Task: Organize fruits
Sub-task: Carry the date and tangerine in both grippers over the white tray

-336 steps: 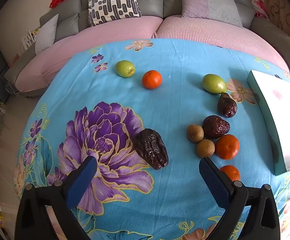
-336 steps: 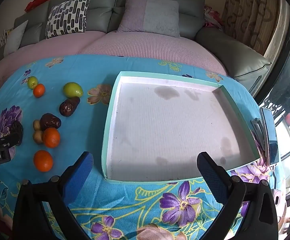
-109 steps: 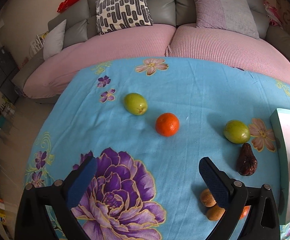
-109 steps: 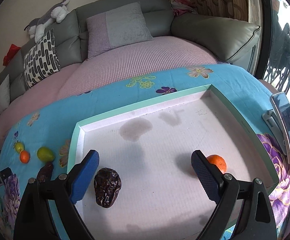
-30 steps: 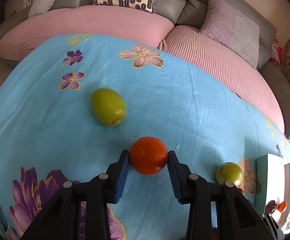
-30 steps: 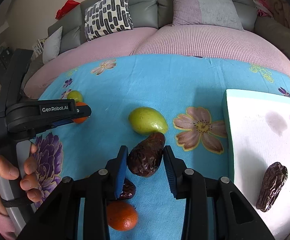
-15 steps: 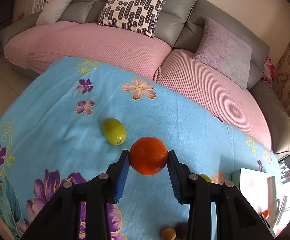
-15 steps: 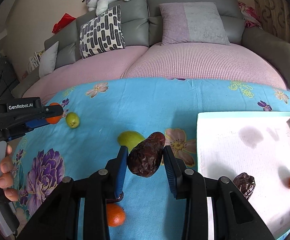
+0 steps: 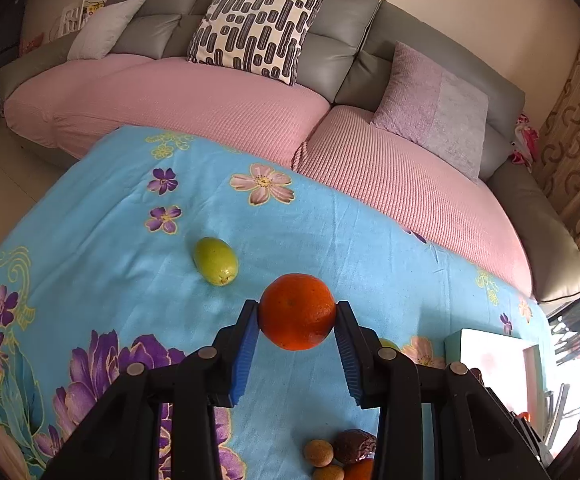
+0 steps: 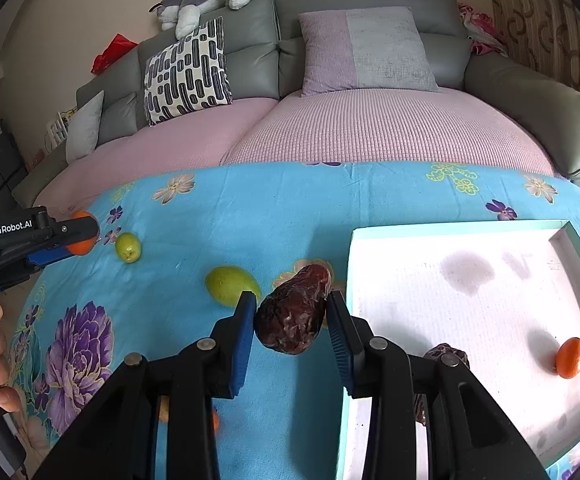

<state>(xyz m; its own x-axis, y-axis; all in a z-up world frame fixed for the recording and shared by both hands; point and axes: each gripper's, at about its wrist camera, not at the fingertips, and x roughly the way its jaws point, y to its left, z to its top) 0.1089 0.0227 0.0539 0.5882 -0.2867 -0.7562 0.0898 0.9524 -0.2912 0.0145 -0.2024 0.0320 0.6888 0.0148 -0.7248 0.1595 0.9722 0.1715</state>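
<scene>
right wrist: date clamped lengthwise, tip pointing away.

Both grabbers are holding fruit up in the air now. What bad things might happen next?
The orange is round and pinched only at its sides by the left gripper, so it might slip out and roll across the blue cloth. The right gripper squeezes a soft, wrinkled date, which could squash or stick to the pads. Dropped carelessly, it might hit the tray's raised rim instead of landing inside.
</scene>
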